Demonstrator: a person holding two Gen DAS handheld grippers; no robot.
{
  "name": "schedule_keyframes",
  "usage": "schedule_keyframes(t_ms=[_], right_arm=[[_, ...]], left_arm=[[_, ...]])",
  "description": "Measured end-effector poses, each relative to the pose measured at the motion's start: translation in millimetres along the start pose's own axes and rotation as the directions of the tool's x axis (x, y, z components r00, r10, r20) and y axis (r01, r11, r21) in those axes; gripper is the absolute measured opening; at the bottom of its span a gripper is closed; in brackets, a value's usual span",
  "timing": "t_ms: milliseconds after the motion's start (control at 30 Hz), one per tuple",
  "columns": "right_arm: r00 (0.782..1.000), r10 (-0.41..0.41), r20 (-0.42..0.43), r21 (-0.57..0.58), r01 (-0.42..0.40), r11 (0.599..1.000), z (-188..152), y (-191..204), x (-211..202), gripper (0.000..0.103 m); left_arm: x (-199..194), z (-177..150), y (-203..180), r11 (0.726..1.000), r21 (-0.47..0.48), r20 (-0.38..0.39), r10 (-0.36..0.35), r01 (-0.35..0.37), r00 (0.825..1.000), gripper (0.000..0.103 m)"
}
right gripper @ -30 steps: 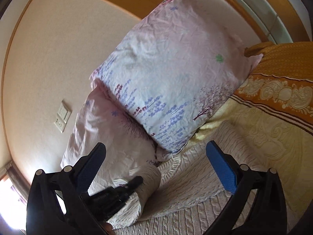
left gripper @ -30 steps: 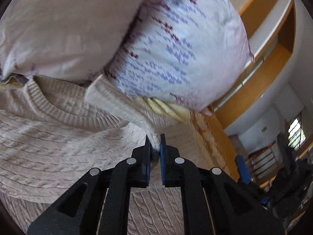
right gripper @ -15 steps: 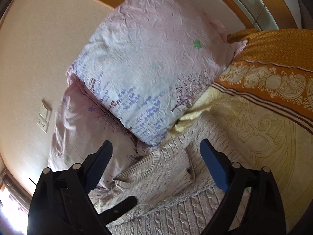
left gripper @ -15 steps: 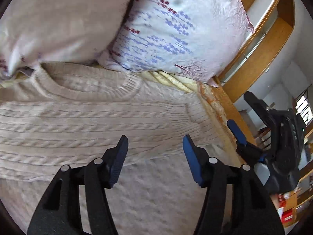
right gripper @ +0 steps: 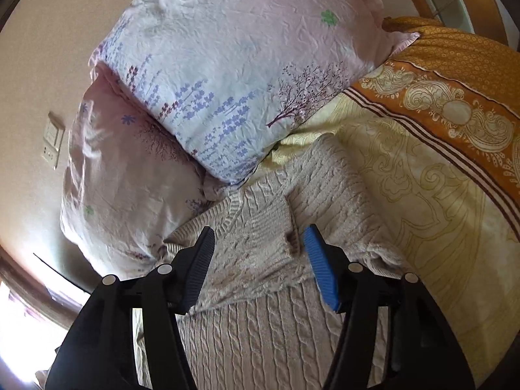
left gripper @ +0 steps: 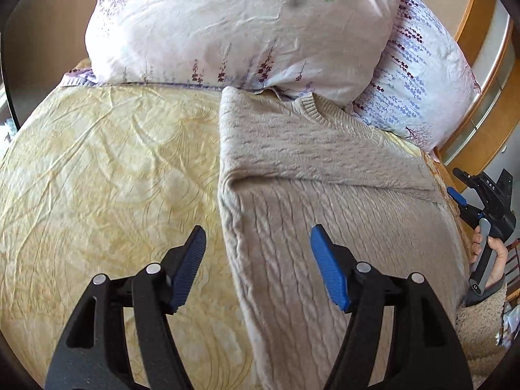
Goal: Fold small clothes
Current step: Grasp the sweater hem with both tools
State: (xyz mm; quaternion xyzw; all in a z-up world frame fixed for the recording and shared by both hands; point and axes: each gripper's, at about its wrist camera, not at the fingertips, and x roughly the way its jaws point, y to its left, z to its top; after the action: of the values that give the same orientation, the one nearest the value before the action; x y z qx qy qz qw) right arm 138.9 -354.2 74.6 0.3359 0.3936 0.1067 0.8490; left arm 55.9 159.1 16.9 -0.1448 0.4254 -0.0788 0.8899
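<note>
While both pairs of tongs hang released over a bed, a beige cable-knit sweater [left gripper: 325, 175] lies flat on the yellow bedspread [left gripper: 107, 169], its neckline tucked against two floral pillows [left gripper: 234, 29] at 12 o'clock. The left tongs [left gripper: 258, 250] are opening, nothing pressed between the pads; their gap straddles the sweater's straight folded side, one pad over the bedspread at 9 o'clock, the other over the knit at 3 o'clock. The right tongs [right gripper: 260, 253] are closing, with the folded-in sleeve and its ribbed cuff [right gripper: 292, 240] in the gap, though the pads do not appear to press on it.

Judged from here, the main risk is a shallow bite: if the right tongs close on the cuff's fuzzy top layer alone, the sleeve could peel back and undo the fold already laid across the chest. A pinch that goes too deep could drag the bedspread up with the knit. The pillows crowd the collar, so any pull toward 12 o'clock could bunch the neckline beneath them.

Only the left wrist view shows the sweater's clean left edge, the open bedspread beside it, and the person's hand [left gripper: 487, 253] gripping the right tool at 3 o'clock. Only the right wrist view shows the cuff, the orange patterned border [right gripper: 455, 97] of the bedding and a wall switch [right gripper: 52, 143] at 9 o'clock.
</note>
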Motion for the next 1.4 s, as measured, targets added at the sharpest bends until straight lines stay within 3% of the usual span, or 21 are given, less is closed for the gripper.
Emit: schedule_keyframes(t_ms=[133, 333, 500, 633, 733, 800, 967, 1133, 1267, 1333, 1400], right_arm=[[0.997, 0.003, -0.078, -0.024, -0.005, 1.000, -4, -19, -19, 0.061], [0.980, -0.164, -0.113, -0.151, 0.146, 0.978, -21, -31, -43, 0.061], [0.967, -0.218, -0.134, -0.138, 0.199, 0.970, -39, -55, -62, 0.061], [0.973, -0.140, -0.186, -0.102, 0.122, 0.987, -55, -64, -73, 0.061], [0.971, -0.044, -0.234, -0.060, 0.031, 0.998, -66, -65, -82, 0.060], [0.963, 0.015, -0.268, -0.040, -0.026, 0.999, -75, -65, -86, 0.059], [0.943, 0.086, -0.322, -0.029, -0.100, 0.995, -95, -63, -98, 0.053], [0.912, 0.136, -0.388, -0.028, -0.159, 0.987, -116, -61, -112, 0.041], [0.902, 0.126, -0.413, -0.059, -0.165, 0.985, -130, -57, -119, 0.033], [0.902, 0.122, -0.414, -0.076, -0.168, 0.983, -133, -55, -120, 0.031], [0.902, 0.114, -0.416, -0.100, -0.170, 0.980, -134, -51, -118, 0.029]], left_arm=[[1, -17, 4, 0.999, -0.007, -0.018, -0.043, 0.043, 0.999, 0.068], [15, -21, 4, 0.991, -0.072, -0.047, -0.120, 0.116, 0.992, 0.068], [7, -35, 3, 0.977, -0.098, -0.041, -0.193, 0.189, 0.980, 0.066], [-1, -50, 12, 0.940, -0.176, -0.033, -0.301, 0.291, 0.953, 0.061], [-4, -65, 20, 0.895, -0.250, -0.032, -0.389, 0.369, 0.921, 0.051], [-8, -74, 21, 0.881, -0.268, -0.035, -0.414, 0.390, 0.910, 0.040], [-18, -91, 16, 0.854, -0.284, -0.048, -0.467, 0.436, 0.883, 0.037], [-25, -107, 5, 0.840, -0.280, -0.098, -0.506, 0.464, 0.857, 0.031], [-29, -116, 1, 0.829, -0.290, -0.128, -0.530, 0.479, 0.838, 0.029], [-30, -119, -1, 0.829, -0.295, -0.143, -0.530, 0.475, 0.836, 0.027], [-28, -121, -3, 0.838, -0.293, -0.168, -0.518, 0.459, 0.838, 0.018]])
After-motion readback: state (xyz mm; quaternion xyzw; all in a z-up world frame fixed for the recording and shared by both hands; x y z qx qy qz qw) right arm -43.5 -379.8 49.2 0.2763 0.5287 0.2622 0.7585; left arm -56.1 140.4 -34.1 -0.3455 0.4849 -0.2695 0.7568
